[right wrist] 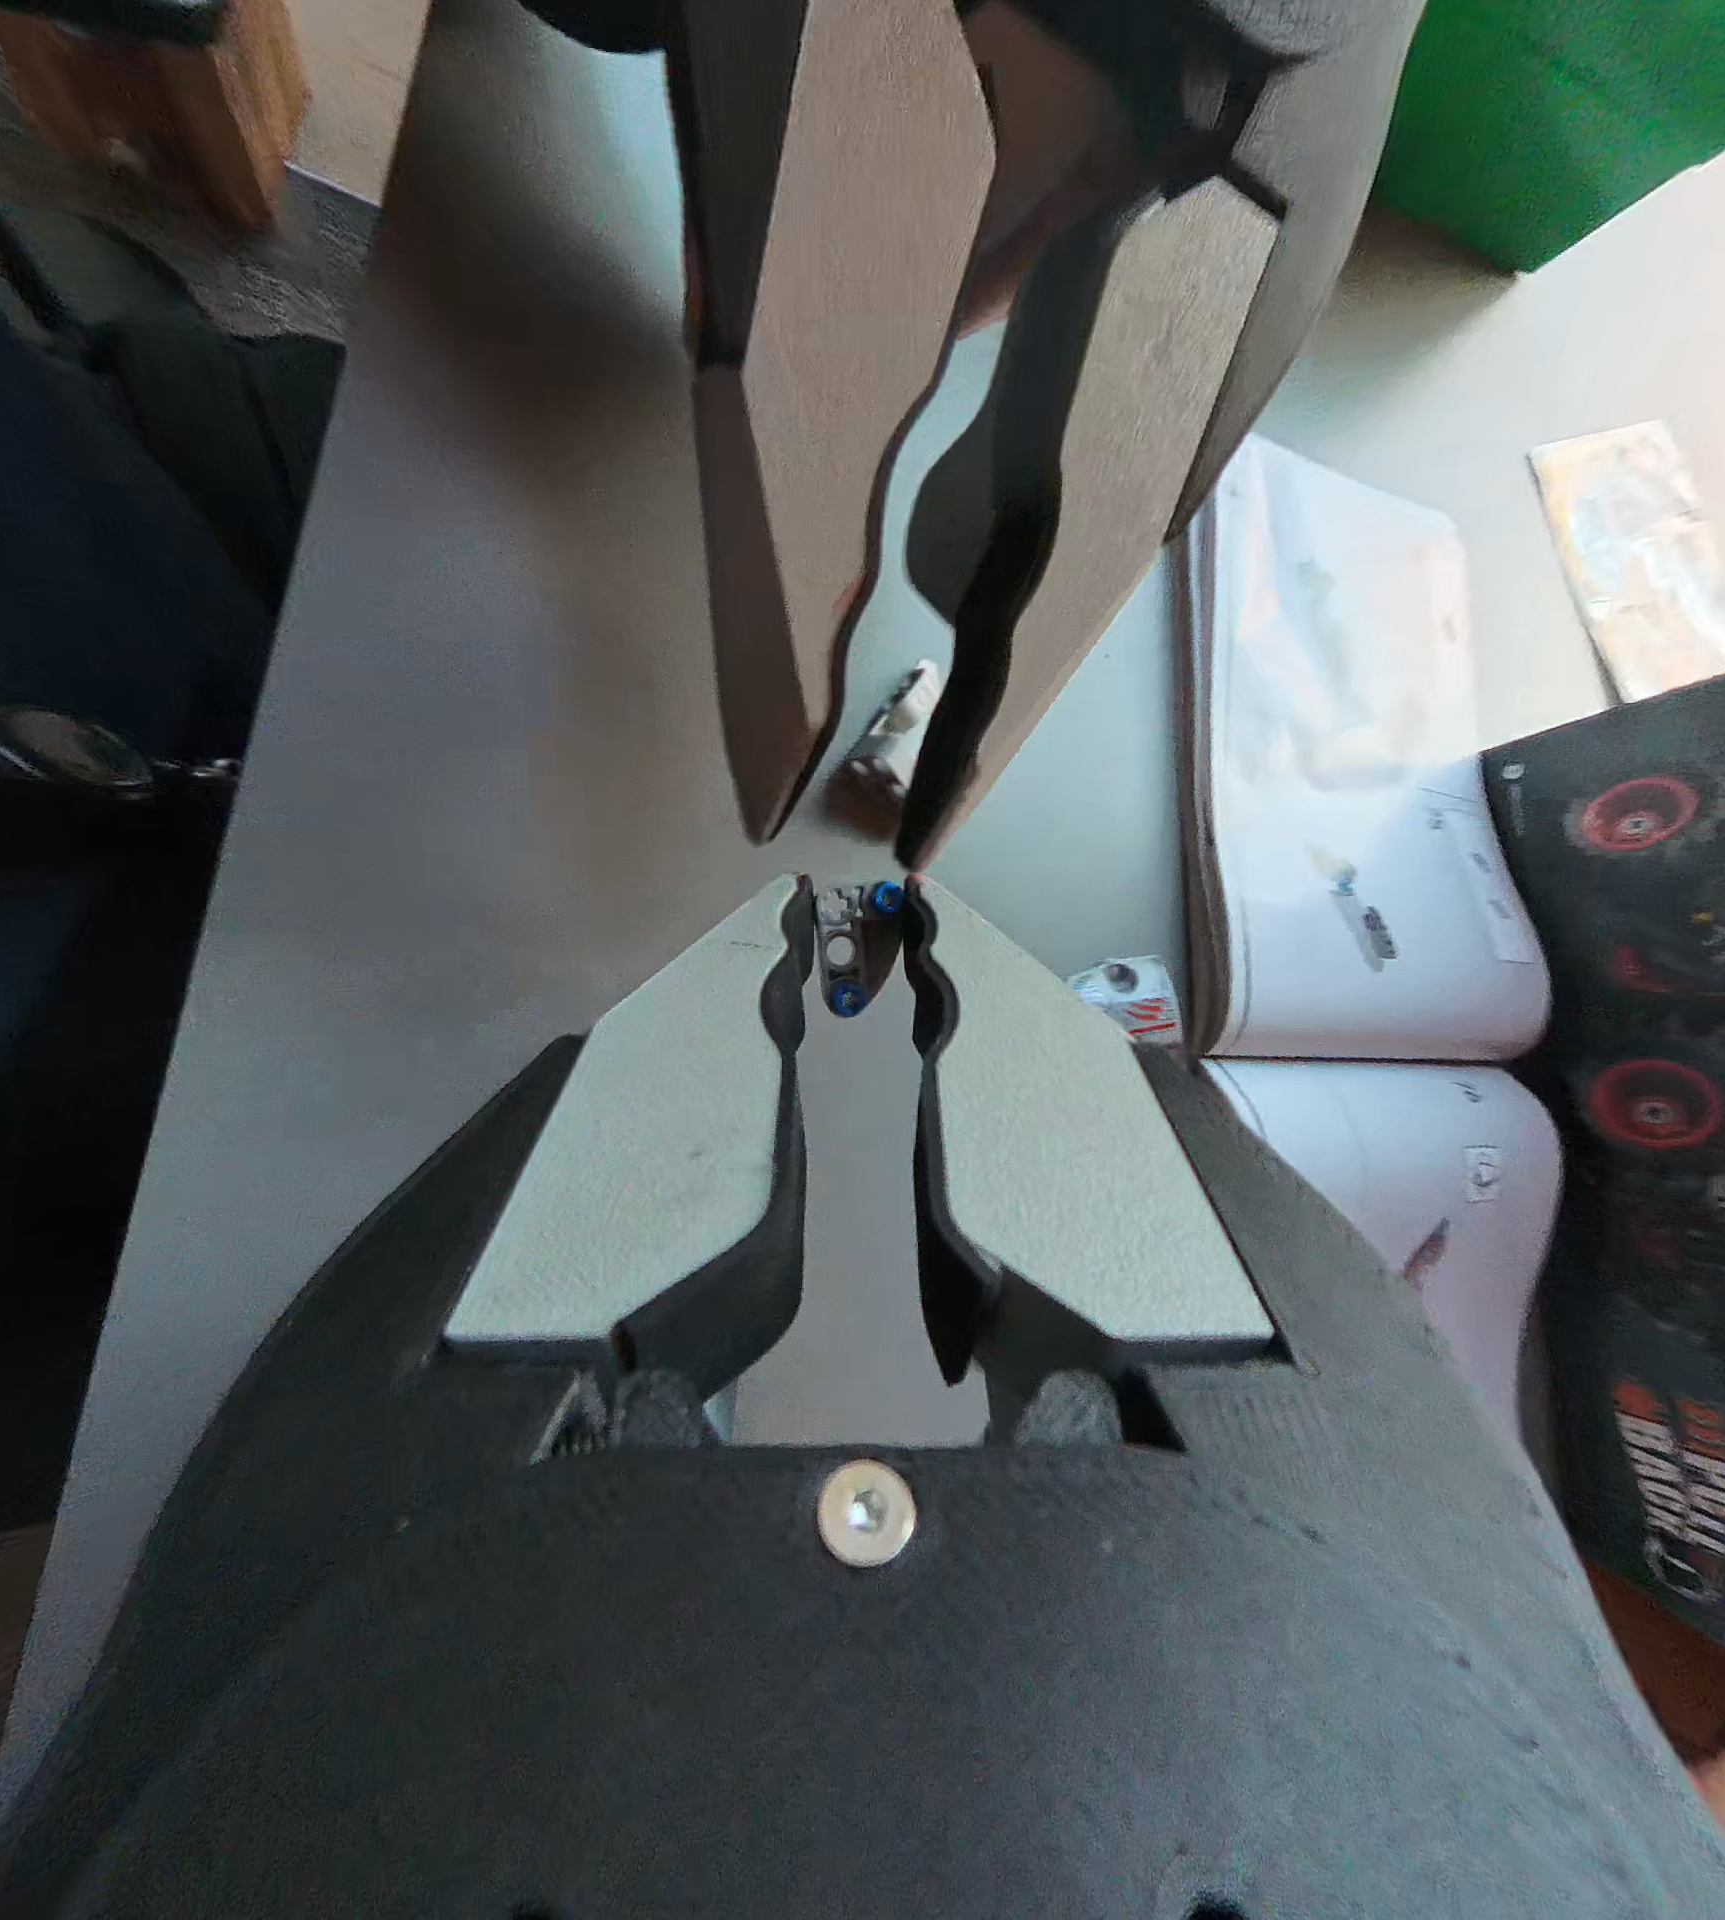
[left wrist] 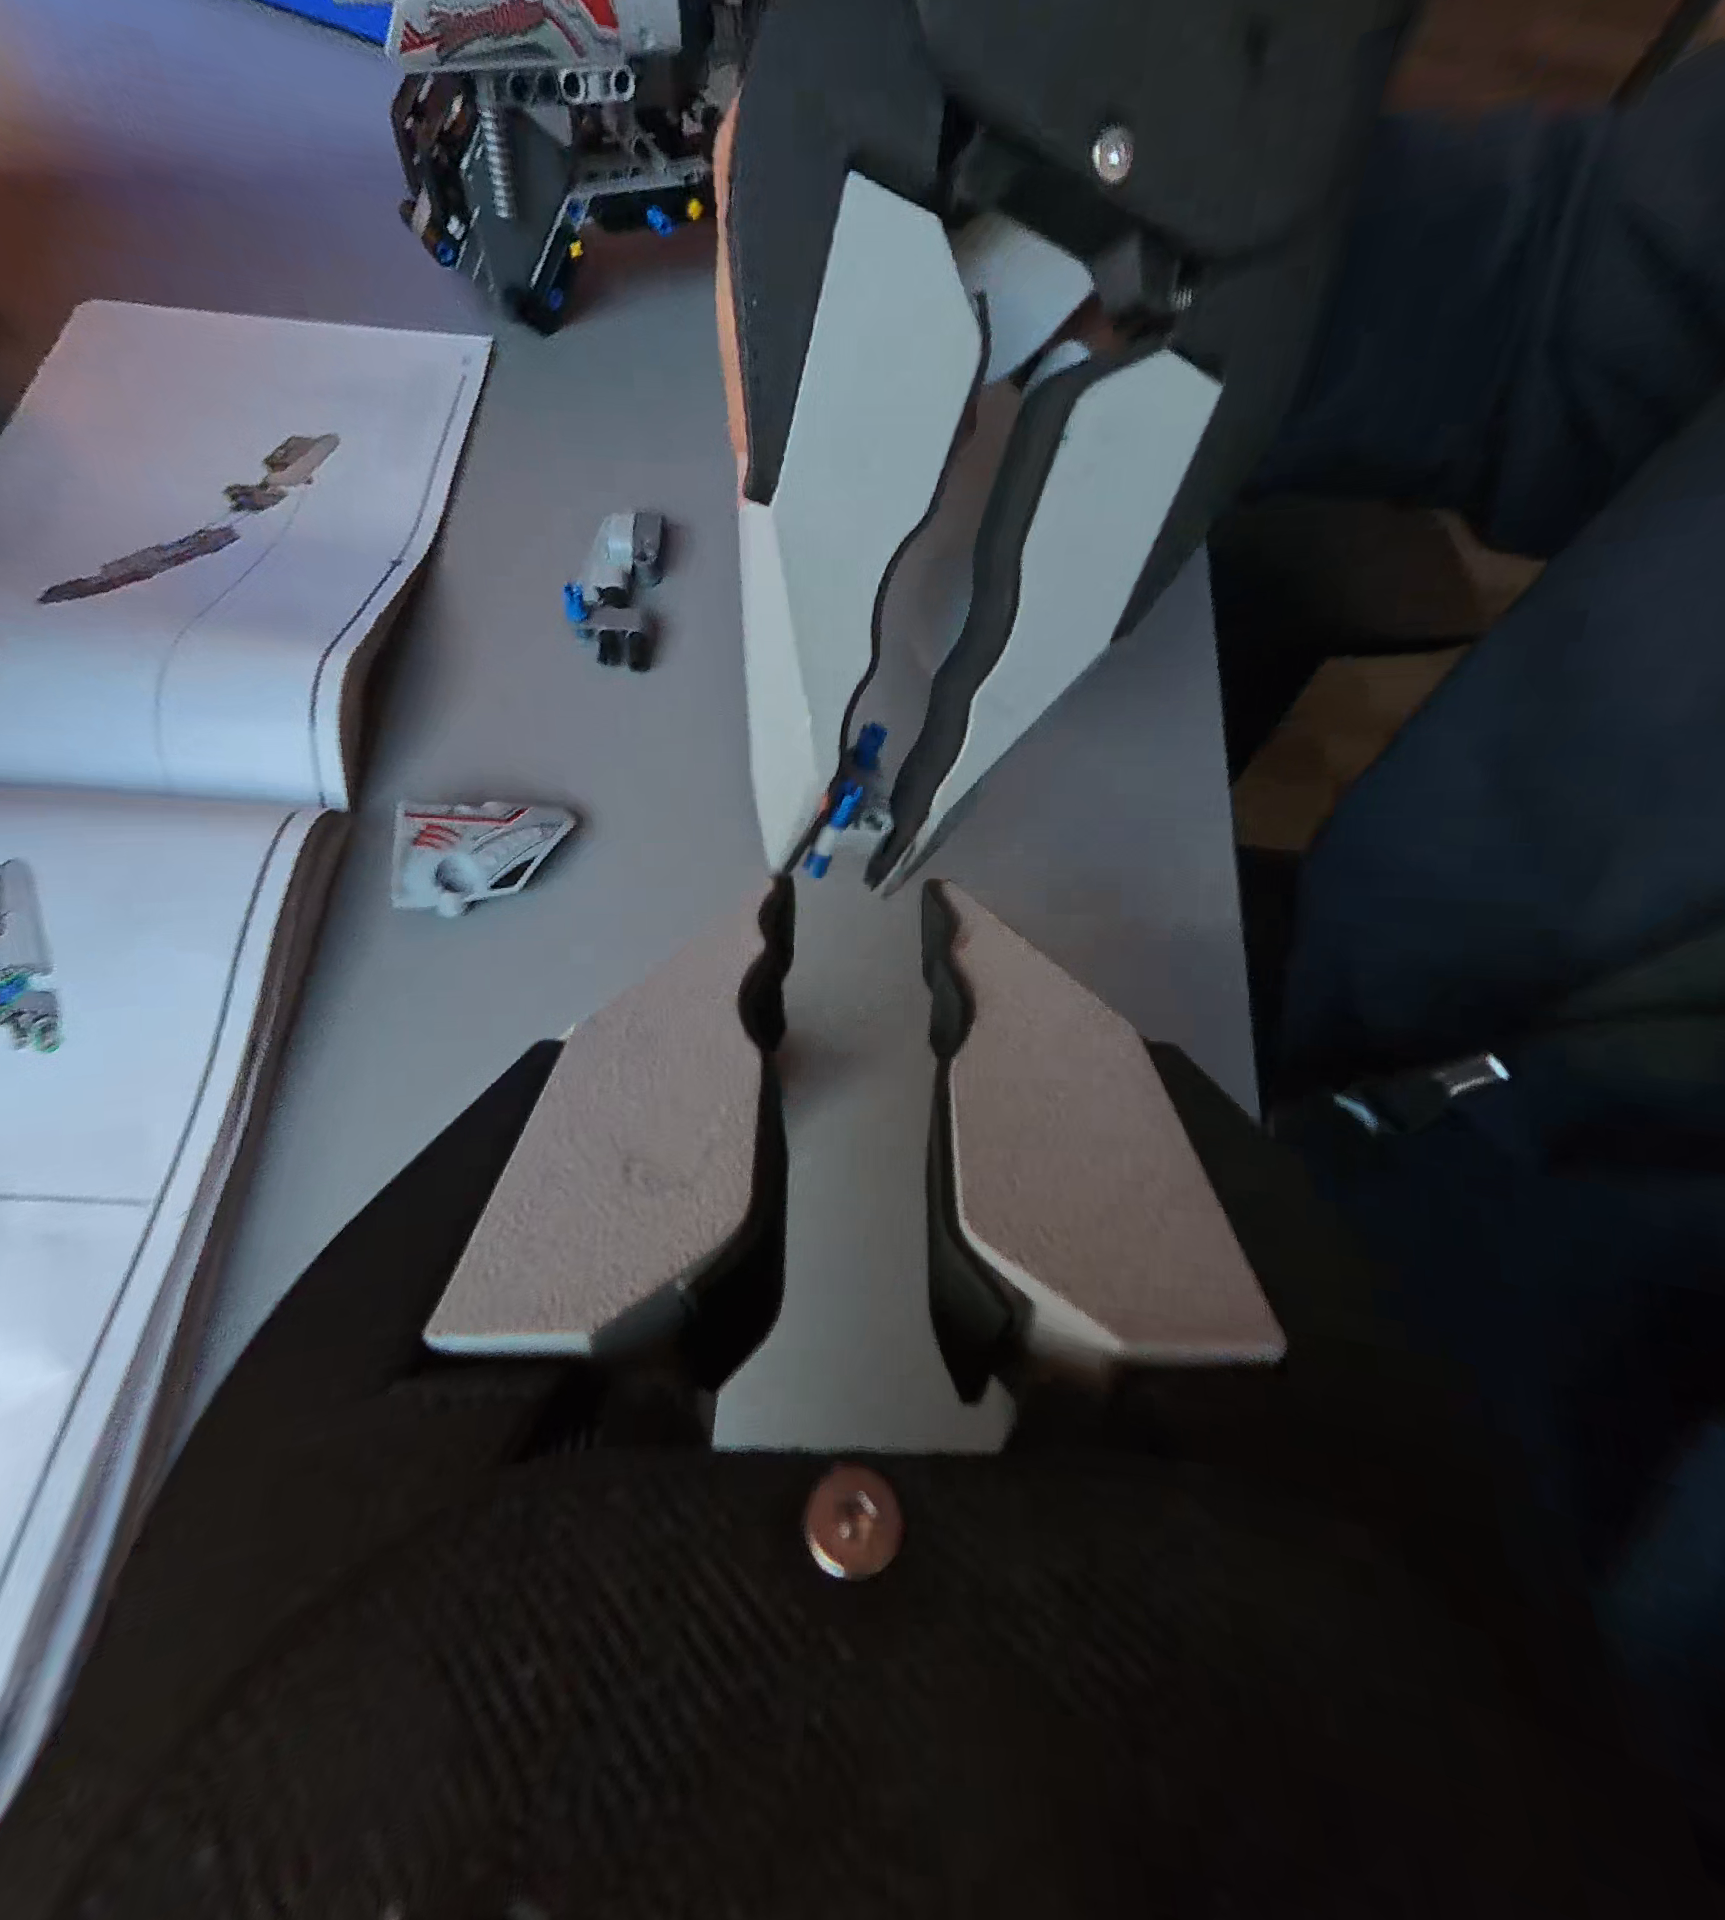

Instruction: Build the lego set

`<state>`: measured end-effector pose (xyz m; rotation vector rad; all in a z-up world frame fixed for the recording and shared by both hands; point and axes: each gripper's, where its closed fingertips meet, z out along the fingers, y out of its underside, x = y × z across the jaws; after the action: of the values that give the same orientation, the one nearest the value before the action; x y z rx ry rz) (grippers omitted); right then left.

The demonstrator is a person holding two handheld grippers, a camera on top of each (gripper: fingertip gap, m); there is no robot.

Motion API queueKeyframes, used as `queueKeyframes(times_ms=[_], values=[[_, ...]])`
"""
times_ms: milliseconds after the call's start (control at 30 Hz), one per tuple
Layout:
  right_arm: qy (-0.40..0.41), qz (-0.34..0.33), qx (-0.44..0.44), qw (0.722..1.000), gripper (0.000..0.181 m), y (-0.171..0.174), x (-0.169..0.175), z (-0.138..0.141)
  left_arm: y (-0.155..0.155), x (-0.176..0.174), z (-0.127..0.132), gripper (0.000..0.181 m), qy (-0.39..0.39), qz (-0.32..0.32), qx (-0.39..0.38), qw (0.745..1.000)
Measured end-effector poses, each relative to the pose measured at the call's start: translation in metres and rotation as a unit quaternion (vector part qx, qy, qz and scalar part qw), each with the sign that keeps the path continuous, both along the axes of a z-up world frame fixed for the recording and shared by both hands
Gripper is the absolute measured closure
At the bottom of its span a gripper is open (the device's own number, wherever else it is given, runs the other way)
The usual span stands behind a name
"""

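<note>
Right gripper (right wrist: 853,883) pinches small grey piece with blue pins (right wrist: 850,945); left gripper (left wrist: 853,883) parted, empty, tip-to-tip with it near table's (left wrist: 1097,831) edge; bare surface beneath.

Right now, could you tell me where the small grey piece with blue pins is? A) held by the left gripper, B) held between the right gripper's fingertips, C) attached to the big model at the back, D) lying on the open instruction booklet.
B: the small grey piece with blue pins sits clamped in the right gripper, while the left gripper is open and empty.
</note>
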<state>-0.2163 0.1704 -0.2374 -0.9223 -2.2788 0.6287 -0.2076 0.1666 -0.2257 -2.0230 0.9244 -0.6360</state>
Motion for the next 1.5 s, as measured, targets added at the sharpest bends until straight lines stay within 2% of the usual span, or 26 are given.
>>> queueKeyframes(times_ms=[100, 167, 267, 333, 433, 533, 600, 667, 800, 900, 1067, 1167, 1500], values=[[0.016, -0.001, 0.053, 0.998, 0.168, 0.002, 0.001, -0.001, 0.002, 0.004, -0.001, 0.161, -0.024, 0.013, -0.014, 1.000], [0.027, 0.027, 0.062, 0.997, 0.168, -0.006, 0.005, -0.003, 0.003, -0.001, 0.001, 0.164, -0.045, 0.019, -0.021, 0.999], [0.048, 0.059, 0.093, 0.993, 0.168, -0.006, 0.009, -0.007, 0.001, -0.013, -0.002, 0.163, -0.028, 0.029, -0.029, 0.999], [0.091, 0.074, 0.099, 0.988, 0.168, -0.008, 0.006, 0.001, -0.003, -0.013, -0.006, 0.161, -0.011, 0.023, -0.040, 0.999], [0.181, 0.081, 0.105, 0.975, 0.168, -0.013, -0.001, 0.025, -0.008, -0.004, -0.004, 0.156, -0.031, 0.004, -0.049, 0.998], [0.264, 0.079, 0.114, 0.955, 0.168, -0.019, -0.001, 0.049, -0.016, 0.002, 0.010, 0.156, -0.120, -0.028, -0.062, 0.990], [0.300, 0.088, 0.126, 0.942, 0.167, -0.026, 0.002, 0.057, -0.020, 0.003, 0.025, 0.154, -0.202, -0.053, -0.078, 0.975], [0.320, 0.092, 0.145, 0.932, 0.168, -0.031, 0.003, 0.061, -0.019, 0.000, 0.041, 0.155, -0.274, -0.072, -0.086, 0.955], [0.322, 0.107, 0.161, 0.927, 0.168, -0.037, 0.002, 0.056, -0.024, 0.005, 0.060, 0.157, -0.334, -0.132, -0.101, 0.928], [0.331, 0.102, 0.144, 0.927, 0.167, -0.038, 0.001, 0.059, -0.033, 0.016, 0.059, 0.152, -0.327, -0.172, -0.120, 0.922], [0.346, 0.110, 0.130, 0.923, 0.168, -0.043, 0.002, 0.066, -0.033, 0.019, 0.061, 0.163, -0.329, -0.191, -0.115, 0.918], [0.356, 0.108, 0.135, 0.918, 0.168, -0.037, 0.000, 0.074, -0.035, 0.018, 0.054, 0.172, -0.305, -0.208, -0.125, 0.921], [0.366, 0.084, 0.134, 0.917, 0.168, -0.012, -0.001, 0.084, -0.011, 0.013, 0.063, 0.175, -0.250, -0.153, -0.062, 0.954]])
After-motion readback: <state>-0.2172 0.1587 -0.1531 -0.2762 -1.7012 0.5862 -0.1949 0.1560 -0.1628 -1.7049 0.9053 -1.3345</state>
